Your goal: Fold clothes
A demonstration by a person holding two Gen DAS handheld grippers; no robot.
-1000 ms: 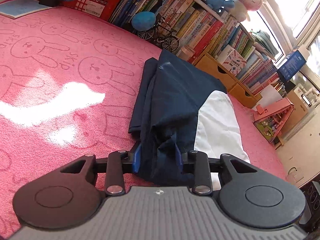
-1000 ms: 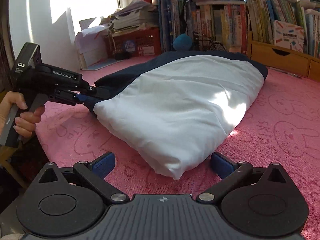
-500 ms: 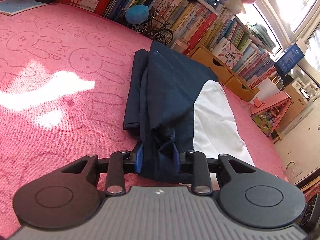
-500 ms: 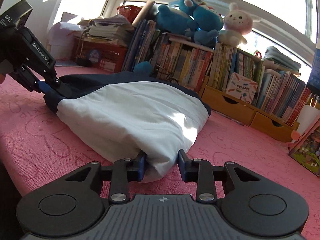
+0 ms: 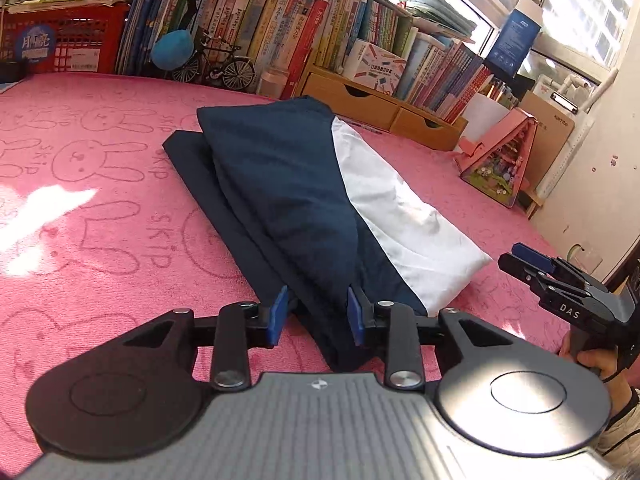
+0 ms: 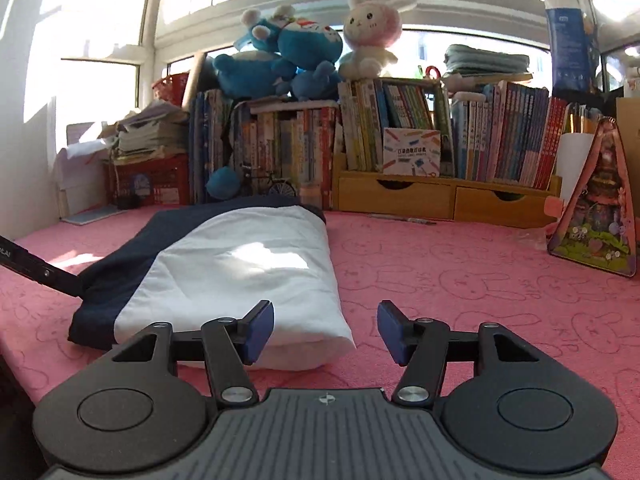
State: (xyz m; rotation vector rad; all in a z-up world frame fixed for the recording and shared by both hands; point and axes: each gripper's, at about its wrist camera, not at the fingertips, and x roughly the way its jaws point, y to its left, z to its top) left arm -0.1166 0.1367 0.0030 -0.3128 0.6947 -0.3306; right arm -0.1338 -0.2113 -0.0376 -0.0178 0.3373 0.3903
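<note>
**One folded garment, two grippers at its near end**

One garment [image 5: 288, 184] lies on the pink rabbit-print cover [image 5: 100, 208], folded into a long strip, navy on one side and white on the other. It runs from the near edge of the cover toward the bookshelf [image 6: 400, 128], stopping short of it.

Two grippers are in view. The left gripper [image 5: 316, 314] sits at the garment's near navy end; its jaws are narrow and opening, with a fold of navy cloth lying between the two blue pads, and the pads no longer look pressed on it. The right gripper [image 6: 326, 332] sits just beside the garment's near white corner; its jaws stand fairly wide and are opening, with only pink cover between them, the white corner lying against the left pad's side. One hand [image 5: 592, 360] shows in the left wrist view, gripping the right gripper's handle.

Against the bookshelf, counted: three plush toys [image 6: 304, 48] on top, two blue and one pink-and-white rabbit; two wooden drawers [image 6: 444, 198] below; one blue ball [image 5: 173, 50]; one toy bicycle [image 5: 218, 66]; one red crate [image 5: 64, 42] to its left. One pink triangular toy house [image 6: 600, 208] stands on the cover to the garment's right. Nothing lies on the garment.
</note>
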